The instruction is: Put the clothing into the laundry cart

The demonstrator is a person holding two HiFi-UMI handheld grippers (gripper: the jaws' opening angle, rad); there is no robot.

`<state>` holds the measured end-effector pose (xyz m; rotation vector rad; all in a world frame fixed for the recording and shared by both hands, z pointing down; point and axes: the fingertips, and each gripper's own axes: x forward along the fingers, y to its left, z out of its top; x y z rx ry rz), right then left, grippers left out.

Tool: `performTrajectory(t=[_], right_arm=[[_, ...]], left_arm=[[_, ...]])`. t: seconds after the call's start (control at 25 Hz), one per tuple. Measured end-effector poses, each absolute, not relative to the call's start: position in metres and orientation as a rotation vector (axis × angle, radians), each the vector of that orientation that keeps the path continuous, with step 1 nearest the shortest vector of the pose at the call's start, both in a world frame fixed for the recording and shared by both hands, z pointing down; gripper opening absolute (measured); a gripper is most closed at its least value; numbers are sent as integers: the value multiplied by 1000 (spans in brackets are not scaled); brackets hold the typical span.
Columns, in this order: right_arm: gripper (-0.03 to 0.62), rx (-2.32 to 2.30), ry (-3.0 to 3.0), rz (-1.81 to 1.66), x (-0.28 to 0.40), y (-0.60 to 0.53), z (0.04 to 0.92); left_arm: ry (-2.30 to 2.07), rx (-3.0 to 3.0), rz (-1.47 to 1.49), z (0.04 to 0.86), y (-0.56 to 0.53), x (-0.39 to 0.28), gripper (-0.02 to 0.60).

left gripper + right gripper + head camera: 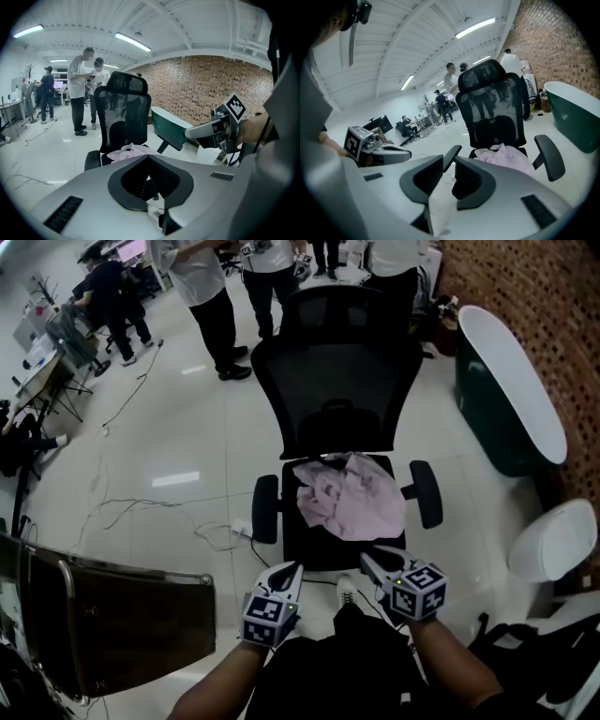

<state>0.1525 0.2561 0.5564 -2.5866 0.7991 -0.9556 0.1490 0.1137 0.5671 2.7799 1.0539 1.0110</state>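
Left gripper, jaws together and empty, and right gripper, jaws slightly apart and empty, hover just before the chair. Left of the chair stands what may be the cart; pink clothing lies heaped on the chair's seat.

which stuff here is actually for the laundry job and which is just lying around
For the job: pink clothing on the office chair; laundry cart; left gripper; right gripper.
Just lying about: green bathtub; floor cables; people standing behind.
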Motion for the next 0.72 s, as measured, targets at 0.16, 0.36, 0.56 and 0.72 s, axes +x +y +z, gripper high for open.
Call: performTrajectory(t=[0.16, 0.36, 0.56, 0.72], right_arm=[[100, -2569, 843, -986, 179, 278, 568], [100, -2531, 894, -1029, 208, 298, 586], [100, -2510, 952, -1062, 234, 305, 595], [100, -2492, 980, -1072, 249, 305, 601]], left_arm=[[1004, 2796, 1030, 571, 133, 171, -2], [921, 2801, 1079, 578, 155, 199, -2], [856, 2814, 1090, 585, 166, 219, -2], [819, 2819, 1112, 590, 168, 228, -2]])
